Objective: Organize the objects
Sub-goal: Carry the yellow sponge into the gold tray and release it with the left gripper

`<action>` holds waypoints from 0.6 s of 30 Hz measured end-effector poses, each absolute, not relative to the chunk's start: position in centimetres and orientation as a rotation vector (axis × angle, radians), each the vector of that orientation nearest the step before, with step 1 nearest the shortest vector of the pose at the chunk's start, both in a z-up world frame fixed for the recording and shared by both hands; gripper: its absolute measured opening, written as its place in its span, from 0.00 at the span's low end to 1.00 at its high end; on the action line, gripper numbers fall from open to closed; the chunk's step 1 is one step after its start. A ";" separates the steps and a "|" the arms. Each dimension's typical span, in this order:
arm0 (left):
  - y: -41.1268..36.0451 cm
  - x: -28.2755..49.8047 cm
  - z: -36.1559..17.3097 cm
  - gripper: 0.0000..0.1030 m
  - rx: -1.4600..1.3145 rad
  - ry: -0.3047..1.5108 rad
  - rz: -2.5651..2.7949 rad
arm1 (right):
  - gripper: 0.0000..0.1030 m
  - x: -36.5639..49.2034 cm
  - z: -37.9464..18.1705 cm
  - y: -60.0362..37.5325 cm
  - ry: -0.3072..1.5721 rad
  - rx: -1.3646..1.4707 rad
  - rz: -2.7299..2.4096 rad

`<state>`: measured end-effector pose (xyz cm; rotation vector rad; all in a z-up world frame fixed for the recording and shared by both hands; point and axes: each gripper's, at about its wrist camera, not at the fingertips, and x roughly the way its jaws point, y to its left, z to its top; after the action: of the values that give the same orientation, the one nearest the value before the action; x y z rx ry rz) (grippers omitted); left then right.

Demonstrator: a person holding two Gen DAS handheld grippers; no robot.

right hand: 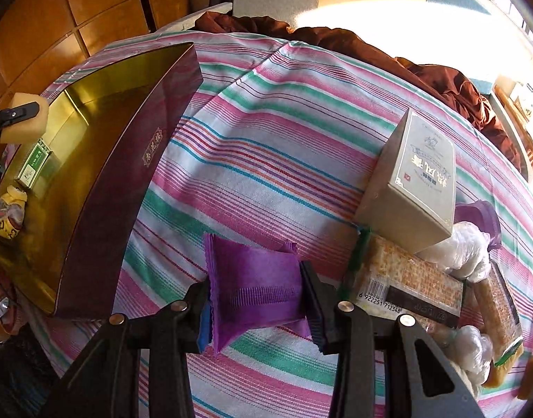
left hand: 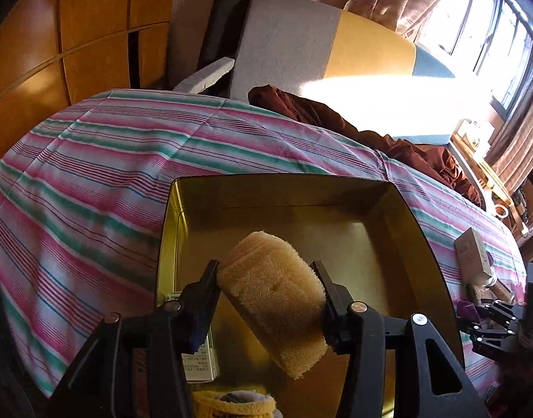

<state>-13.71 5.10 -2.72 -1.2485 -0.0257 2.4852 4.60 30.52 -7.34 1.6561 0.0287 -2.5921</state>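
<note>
Left gripper [left hand: 268, 296] holds tan rectangular sponge [left hand: 273, 299] over gold-lined tin box [left hand: 339, 179] for drop-in; right gripper [right hand: 256, 299] clamps purple fabric pouch [right hand: 256, 278] near bedspread's front edge, queued next.

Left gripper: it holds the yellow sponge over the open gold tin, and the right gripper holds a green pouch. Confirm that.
Not quite. The pouch in the right gripper is purple, not green; the right wrist view shows it. The left gripper does hold the yellow sponge over the open gold tin.
</note>
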 end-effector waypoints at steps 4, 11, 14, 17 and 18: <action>5.6 -15.7 -3.8 0.54 -1.287 0.058 2.491 | 0.41 4.5 -7.4 30.5 0.028 1.655 -2.593; 5.0 -16.5 -4.4 0.71 -1.318 0.073 2.517 | 0.41 4.4 -7.4 30.5 0.033 1.655 -2.593; 4.2 -15.8 -4.0 0.72 -1.314 0.042 2.542 | 0.41 4.3 -7.4 30.5 0.031 1.657 -2.594; 3.4 -14.0 -3.5 0.73 -1.297 0.017 2.580 | 0.41 4.1 -7.5 30.4 0.045 1.657 -2.597; 3.3 -13.3 -3.2 0.74 -1.286 0.009 2.592 | 0.41 4.1 -7.5 30.3 0.046 1.657 -2.598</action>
<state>-13.26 3.26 -3.21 -1.2863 0.0087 2.5924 4.06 30.33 -7.54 1.6574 0.0465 -2.5979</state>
